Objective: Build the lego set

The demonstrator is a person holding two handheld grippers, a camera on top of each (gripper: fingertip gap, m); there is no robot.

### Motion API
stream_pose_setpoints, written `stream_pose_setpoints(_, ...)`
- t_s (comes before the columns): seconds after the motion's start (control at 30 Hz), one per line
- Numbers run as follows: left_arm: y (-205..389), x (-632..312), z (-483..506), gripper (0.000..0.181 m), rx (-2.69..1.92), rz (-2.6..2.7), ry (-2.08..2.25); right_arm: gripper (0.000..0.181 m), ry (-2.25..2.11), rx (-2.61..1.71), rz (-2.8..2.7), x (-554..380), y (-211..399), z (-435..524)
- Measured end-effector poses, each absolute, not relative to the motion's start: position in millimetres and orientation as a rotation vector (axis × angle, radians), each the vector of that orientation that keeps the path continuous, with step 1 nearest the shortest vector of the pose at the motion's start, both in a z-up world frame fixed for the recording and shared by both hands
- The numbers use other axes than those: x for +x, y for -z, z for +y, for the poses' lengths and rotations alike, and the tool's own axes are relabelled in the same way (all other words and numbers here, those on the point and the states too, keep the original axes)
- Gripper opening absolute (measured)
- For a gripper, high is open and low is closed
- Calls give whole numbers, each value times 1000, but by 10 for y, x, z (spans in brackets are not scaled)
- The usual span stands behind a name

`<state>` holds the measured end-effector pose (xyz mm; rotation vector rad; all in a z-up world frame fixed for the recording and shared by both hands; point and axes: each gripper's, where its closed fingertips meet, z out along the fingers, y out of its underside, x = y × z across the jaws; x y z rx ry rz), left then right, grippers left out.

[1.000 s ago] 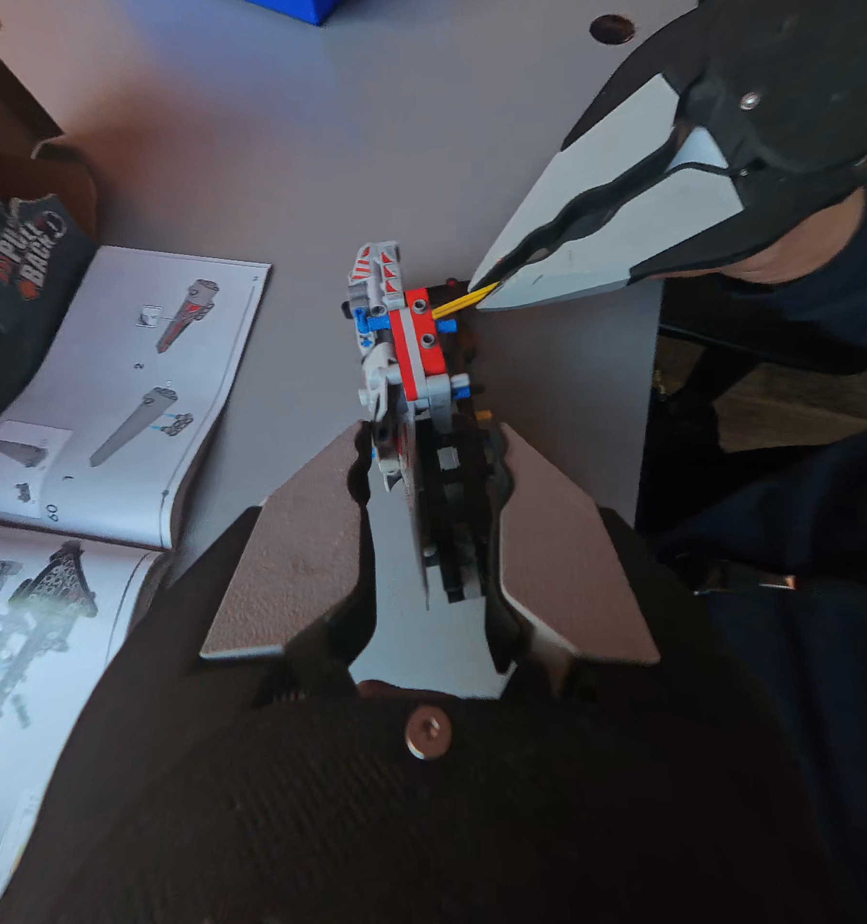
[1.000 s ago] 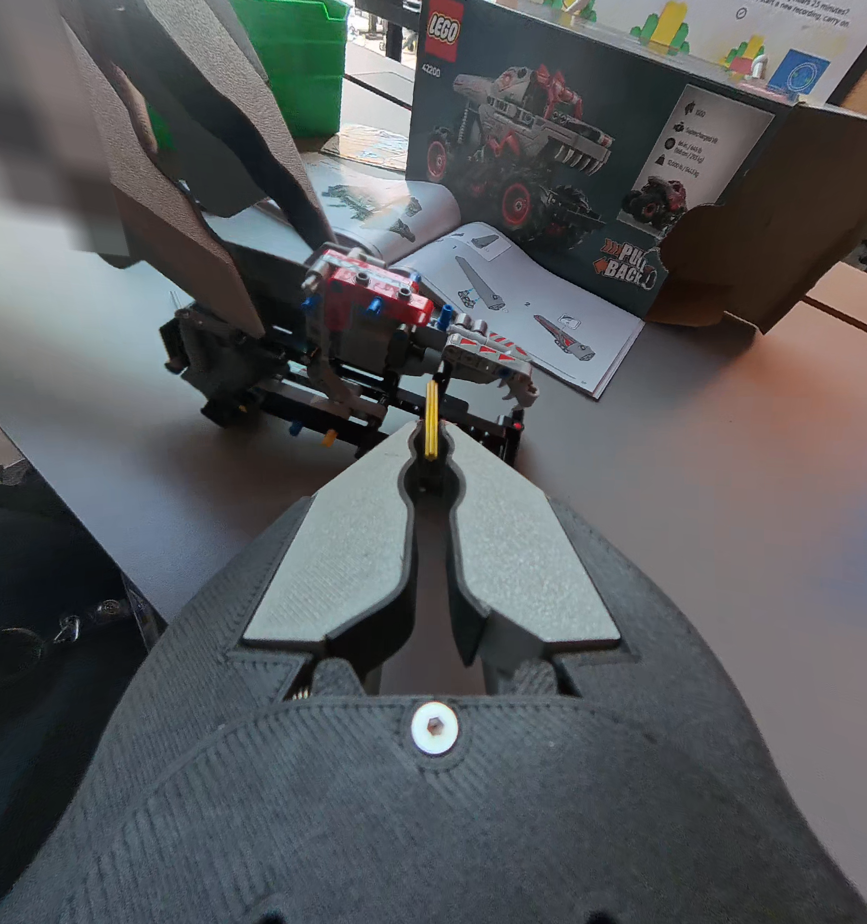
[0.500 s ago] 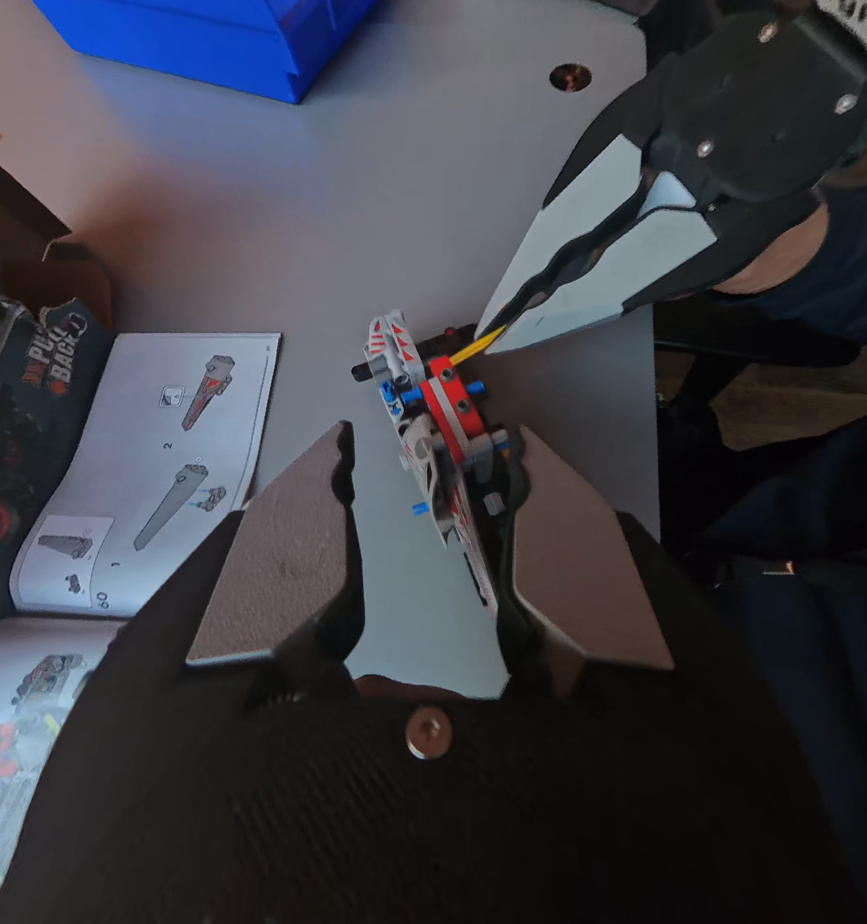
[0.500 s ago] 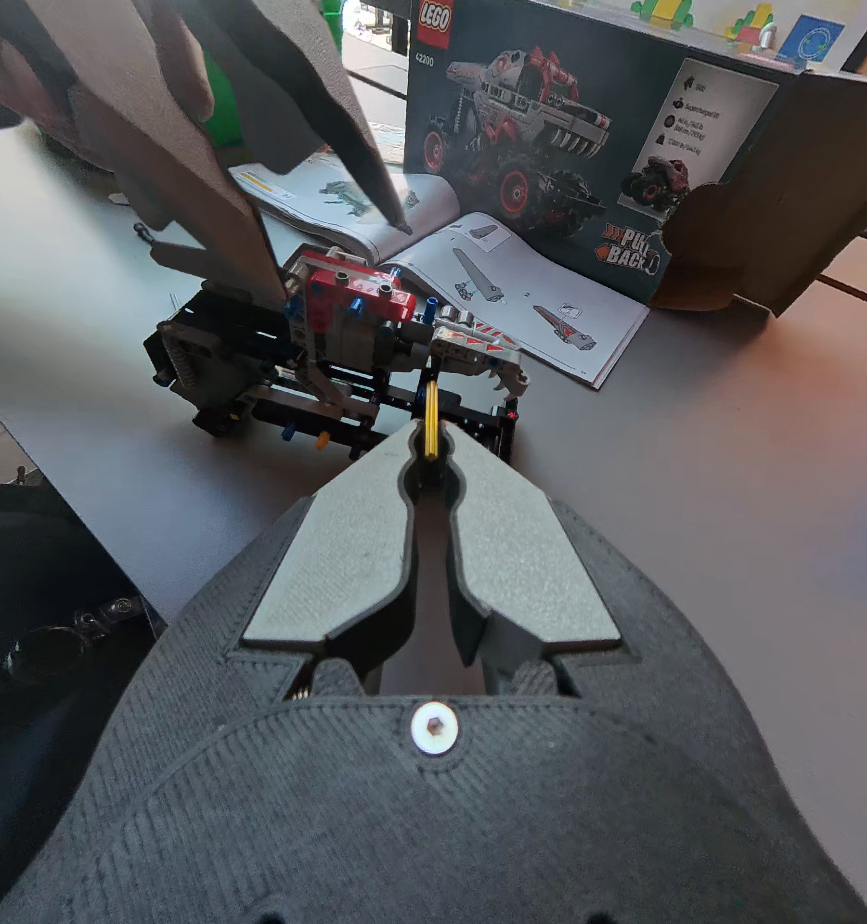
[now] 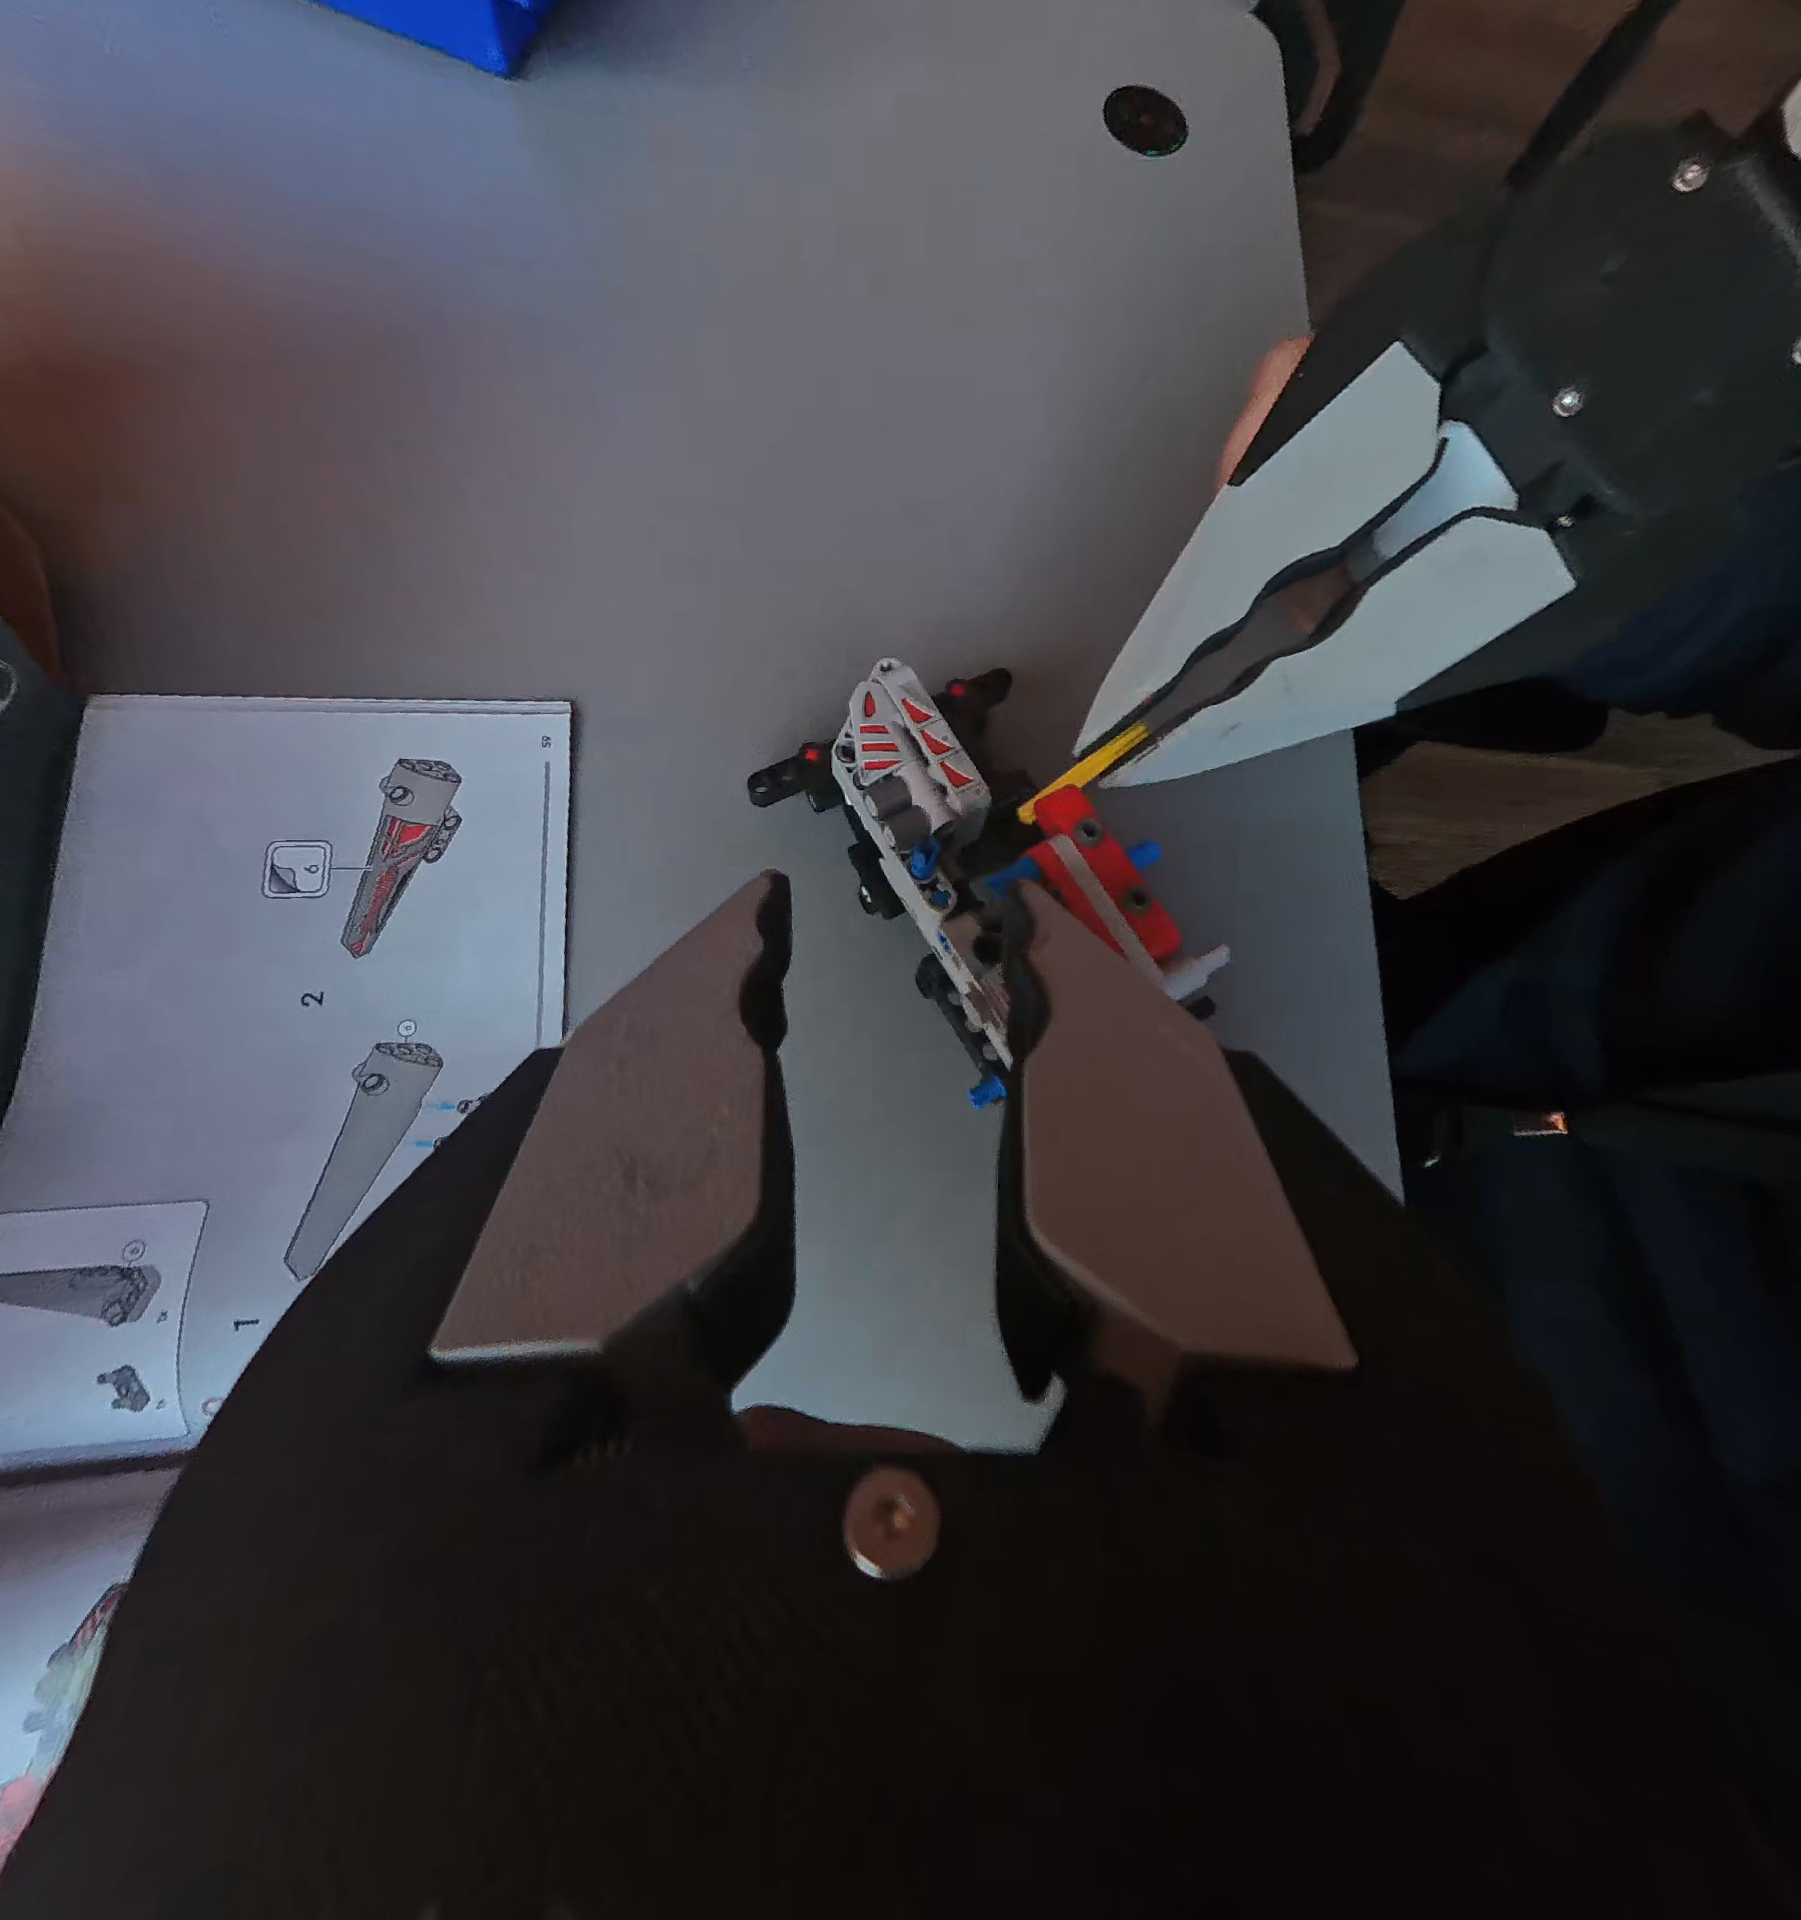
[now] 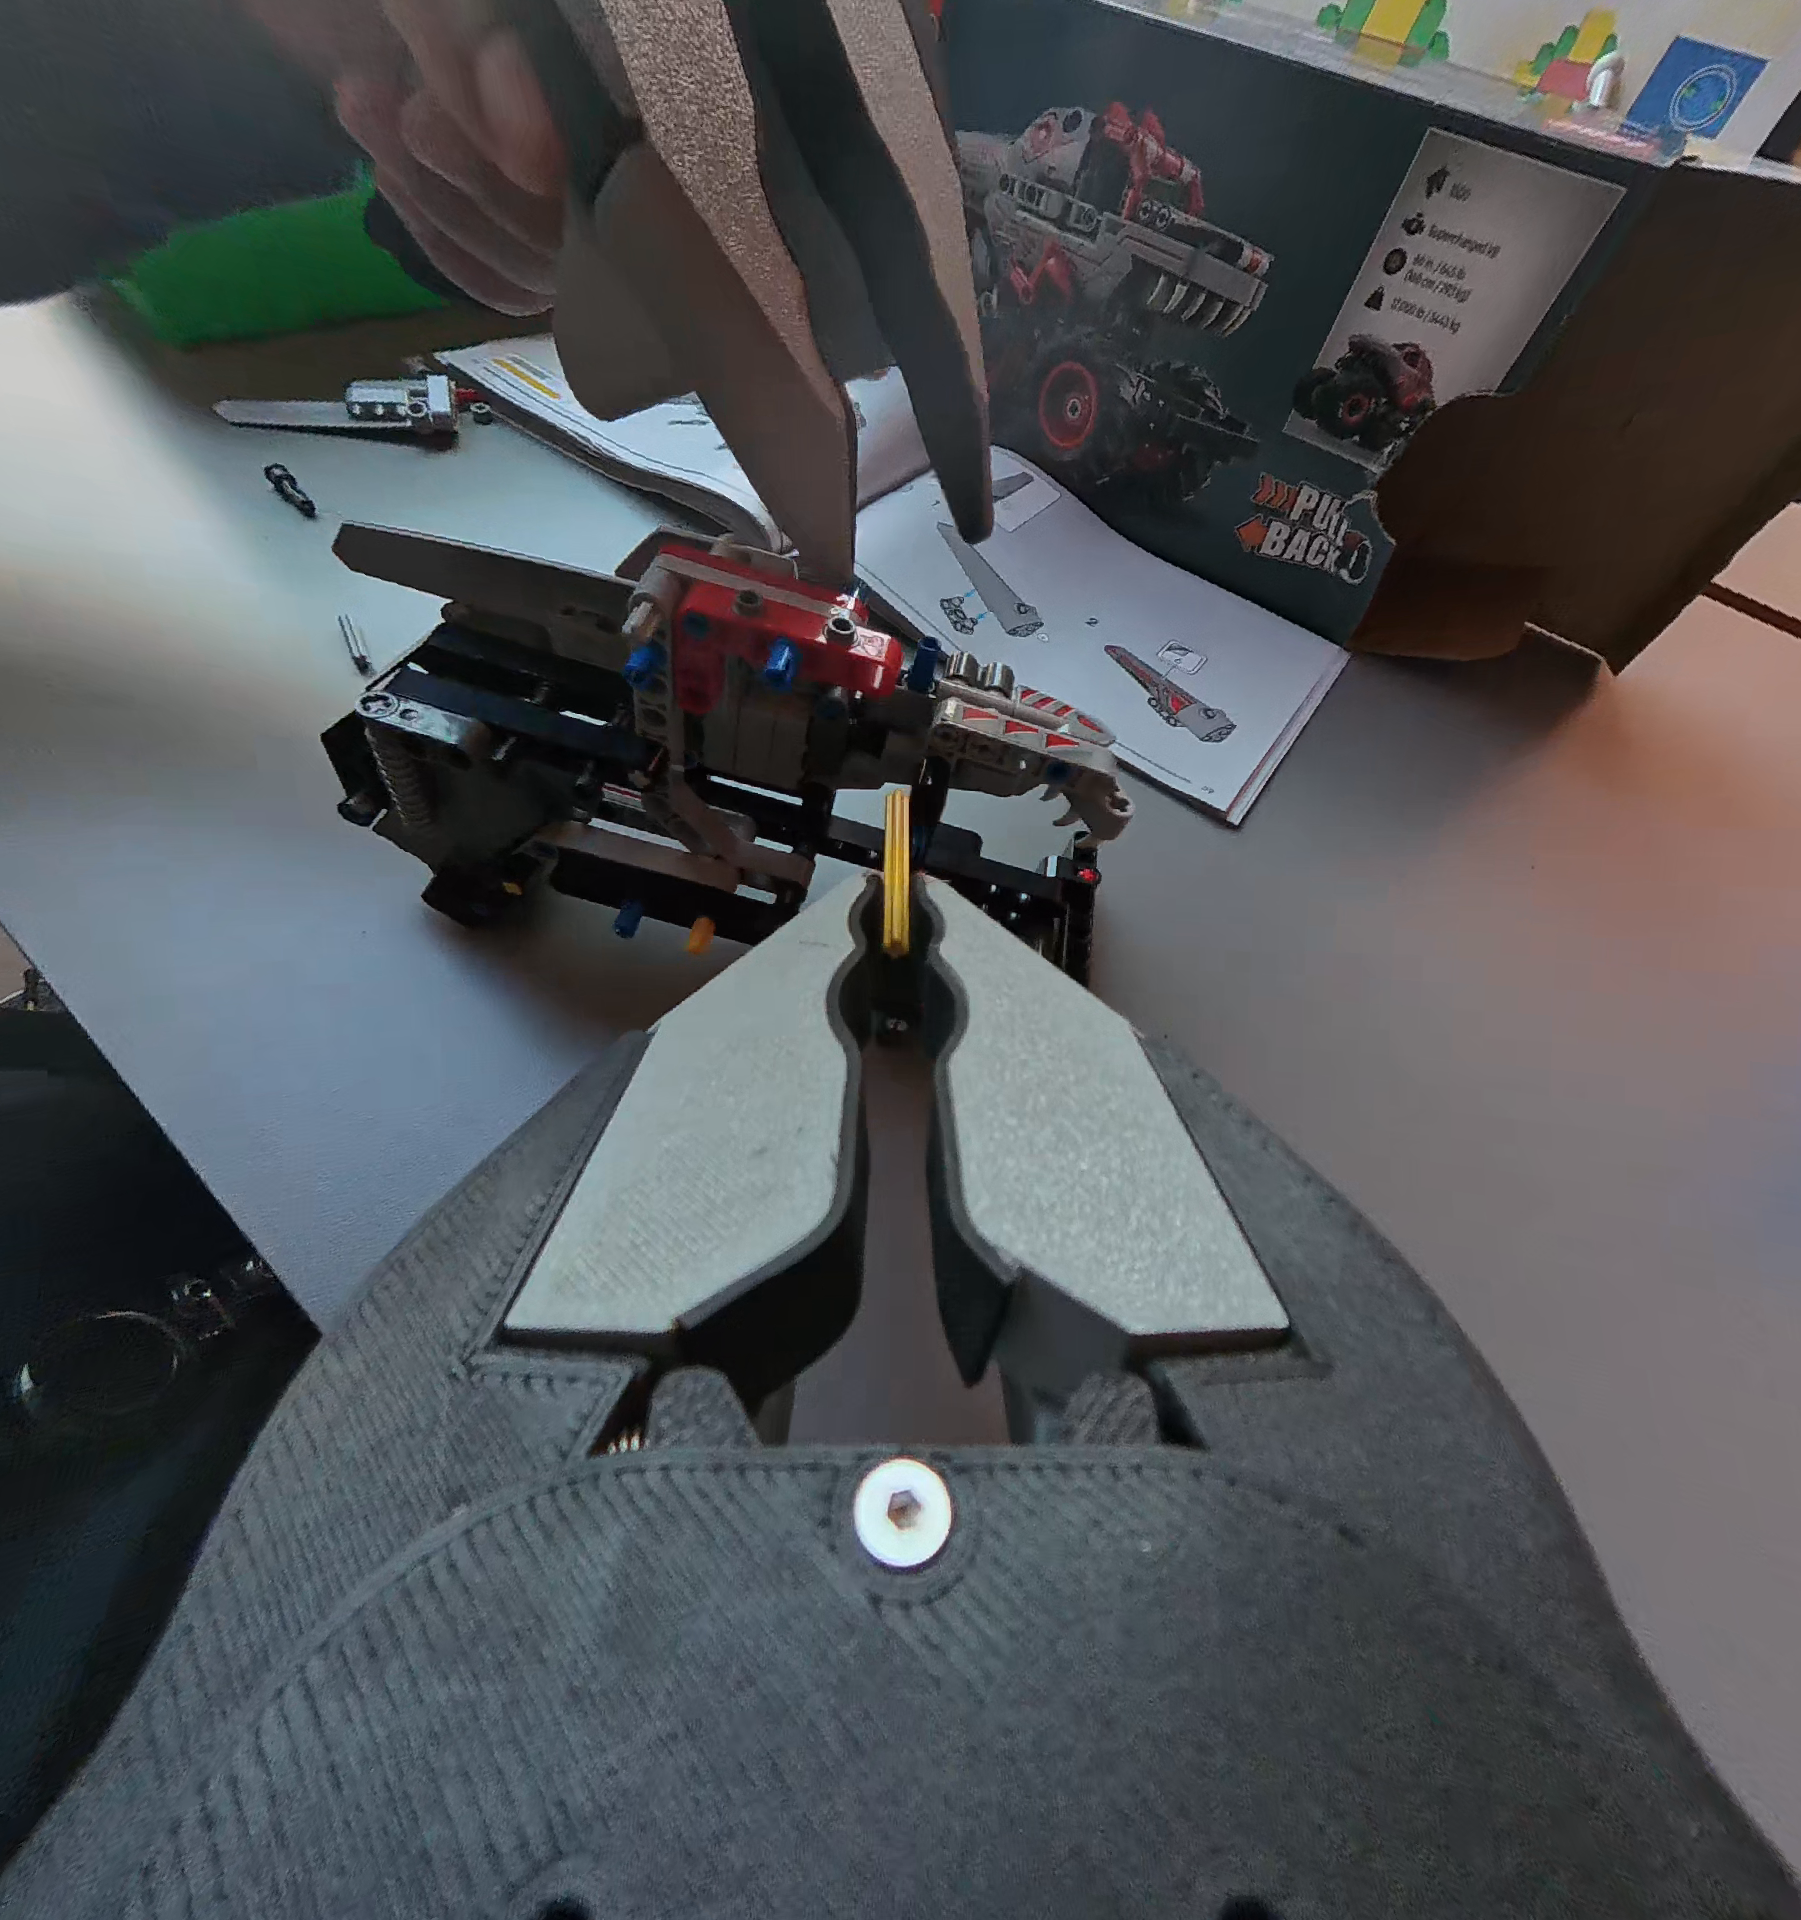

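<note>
The part-built Lego truck [image 5: 911, 774] stands on the grey table [image 5: 667, 416]; it has a black frame, a red block on top and a white-and-red toothed front. It also shows in the right wrist view [image 6: 740, 717]. My left gripper [image 5: 896, 894] is open above it, one fingertip [image 6: 823, 540] just at the red block, the other over the booklet. My right gripper [image 6: 896, 888] is shut on a thin yellow axle [image 6: 896, 862], whose tip is at the truck's near side below the front. The right gripper [image 5: 1093, 750] and the axle [image 5: 1078, 774] also show in the left wrist view.
An open instruction booklet [image 5: 283, 987] lies left of the truck, with the set's box [image 6: 1239, 291] behind it. A loose grey tapered panel [image 6: 356, 405], a small black pin [image 6: 288, 488] and a short grey axle [image 6: 354, 644] lie beyond the truck. The table edge [image 5: 1369, 987] is close by. Some 7 cm of space lies between my two pairs of fingers.
My left gripper has opened, let go of the truck's rear and risen above it. The truck now rests on the table. My right gripper stays shut on the yellow axle at the truck.
</note>
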<state>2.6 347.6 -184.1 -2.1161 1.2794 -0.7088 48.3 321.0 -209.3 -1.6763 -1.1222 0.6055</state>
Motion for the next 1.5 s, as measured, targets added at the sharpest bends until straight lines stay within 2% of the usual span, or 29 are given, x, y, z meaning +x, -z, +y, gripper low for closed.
stream_pose_setpoints(0.43,1947,62,3527,29,-2089,1329,769,2,-586,-1682,-1119,509,2097,3262)
stream_pose_setpoints(0.7,2035,150,3473,13,-2051,1392,860,2,-573,-1689,-1135,504,2079,3294)
stream_pose_setpoints(1.5,2054,199,3478,10,-2008,1295,892,2,-164,-1583,-1288,480,2085,3309)
